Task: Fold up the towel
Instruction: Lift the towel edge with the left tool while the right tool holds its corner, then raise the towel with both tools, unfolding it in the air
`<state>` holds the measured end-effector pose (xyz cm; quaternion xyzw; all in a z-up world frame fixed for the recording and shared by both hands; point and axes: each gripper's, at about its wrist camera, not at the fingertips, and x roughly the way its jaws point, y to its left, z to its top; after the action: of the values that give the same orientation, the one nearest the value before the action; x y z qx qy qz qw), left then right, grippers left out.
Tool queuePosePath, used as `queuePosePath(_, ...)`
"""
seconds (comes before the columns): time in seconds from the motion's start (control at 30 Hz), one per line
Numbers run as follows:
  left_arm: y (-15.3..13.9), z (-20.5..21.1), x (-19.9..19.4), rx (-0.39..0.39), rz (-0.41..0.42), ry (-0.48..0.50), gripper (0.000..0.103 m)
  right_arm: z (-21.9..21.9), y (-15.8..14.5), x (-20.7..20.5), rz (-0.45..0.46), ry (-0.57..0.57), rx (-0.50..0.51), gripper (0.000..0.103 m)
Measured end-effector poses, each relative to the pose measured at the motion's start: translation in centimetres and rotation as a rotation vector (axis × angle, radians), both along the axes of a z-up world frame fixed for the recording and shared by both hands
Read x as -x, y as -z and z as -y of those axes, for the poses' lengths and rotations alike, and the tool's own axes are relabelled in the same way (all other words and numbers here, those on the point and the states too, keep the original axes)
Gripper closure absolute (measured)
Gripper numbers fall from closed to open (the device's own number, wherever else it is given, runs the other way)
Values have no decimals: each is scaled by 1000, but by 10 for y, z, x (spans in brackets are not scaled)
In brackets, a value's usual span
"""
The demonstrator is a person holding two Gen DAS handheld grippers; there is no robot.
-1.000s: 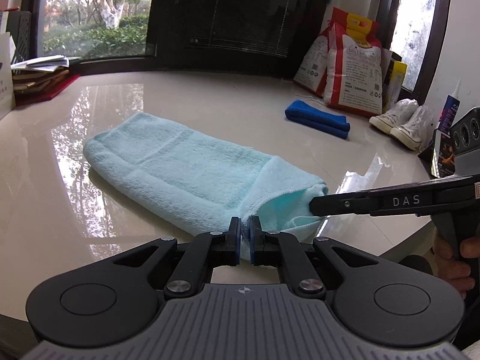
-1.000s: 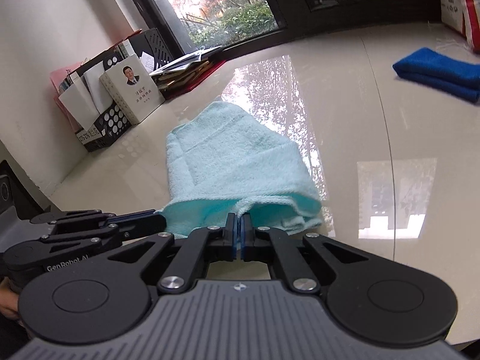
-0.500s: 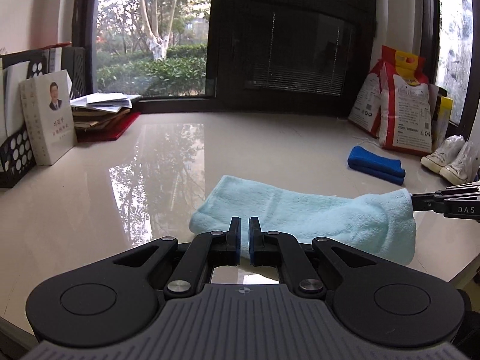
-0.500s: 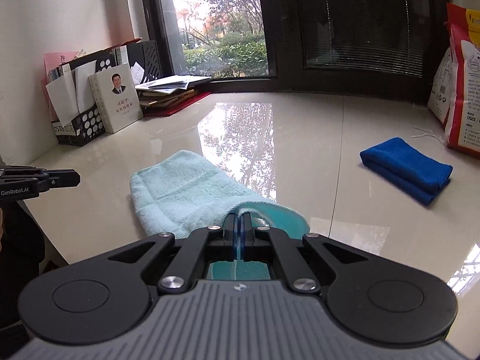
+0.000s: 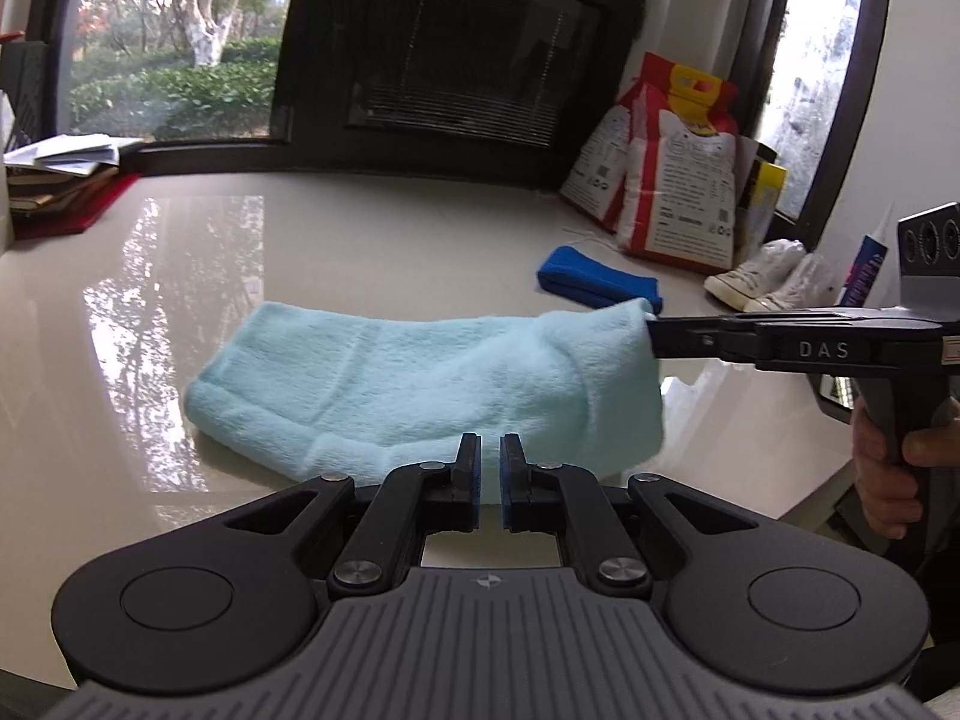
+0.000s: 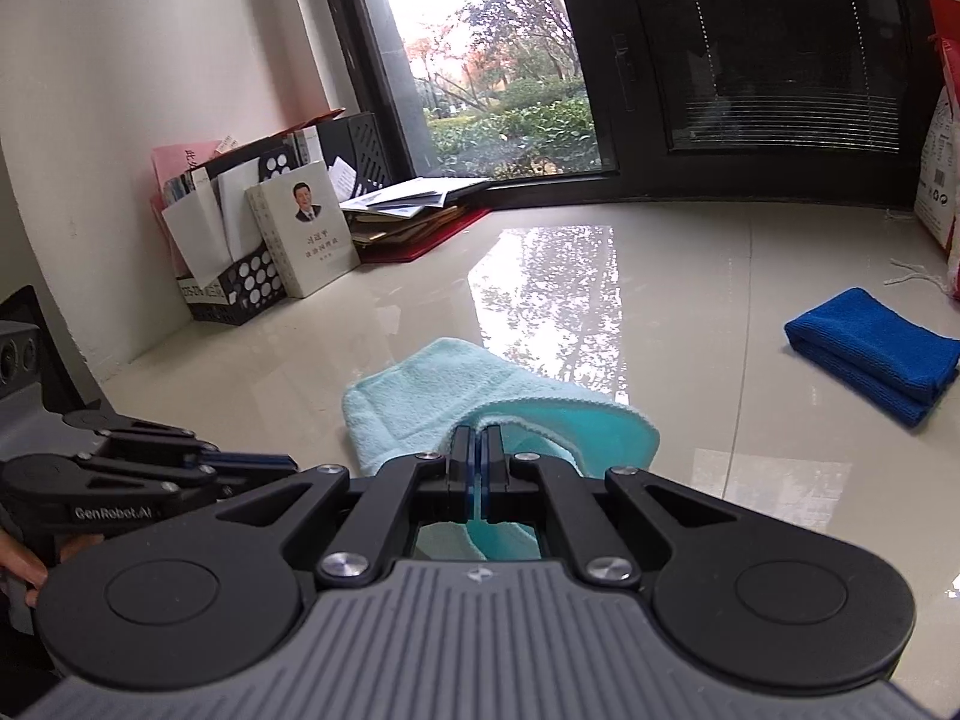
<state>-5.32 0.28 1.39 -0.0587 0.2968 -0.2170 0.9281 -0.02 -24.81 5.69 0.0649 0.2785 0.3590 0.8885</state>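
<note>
A light blue towel (image 5: 420, 384) lies lengthwise on the glossy cream table (image 5: 300, 252). Its right end is lifted off the surface. My right gripper (image 5: 651, 330) is shut on that raised corner, and in the right wrist view the towel's hem (image 6: 432, 396) is pinched between the right gripper's (image 6: 477, 450) pads. My left gripper (image 5: 489, 468) hovers just in front of the towel's near edge. Its jaws are opening, a narrow gap shows, and nothing is between them. In the right wrist view the left gripper (image 6: 282, 463) sits left of the towel, clear of it.
A folded dark blue cloth (image 5: 594, 285) lies beyond the towel, with printed bags (image 5: 672, 180) and white sneakers (image 5: 762, 276) at the far right. Stacked books (image 5: 54, 180) and a black file box (image 6: 240, 294) stand at the left. A hand (image 5: 888, 480) holds the right gripper by the table's edge.
A second ago the left gripper pinched the towel's near corner; it is off the towel now, with jaws slightly parted. The right gripper has risen, lifting its corner of the towel.
</note>
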Motion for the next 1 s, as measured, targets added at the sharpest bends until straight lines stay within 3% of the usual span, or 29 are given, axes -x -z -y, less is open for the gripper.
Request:
queuePosePath(0.07, 0, 6, 2, 14, 0, 19, 86, -5, -4, 1, 3, -23, -9, 101)
queuePosePath(0.13, 1, 11, 5, 25, 3, 29, 74, -10, -7, 3, 7, -44, -11, 101)
queuePosePath(0.2, 1, 13, 8, 36, 10, 38, 72, -17, -10, 5, 10, -68, -17, 101)
queuePosePath(0.47, -1, 10, 16, 75, 19, 13, 70, -49, -20, 9, -4, -191, -59, 101)
queuePosePath(0.73, -5, -18, 29, 126, 18, -143, 71, -78, -24, 11, -6, -264, -66, 101)
queuePosePath(1.0, -4, -28, 35, 90, 24, -252, 72, -98, -21, 15, -3, -294, -55, 101)
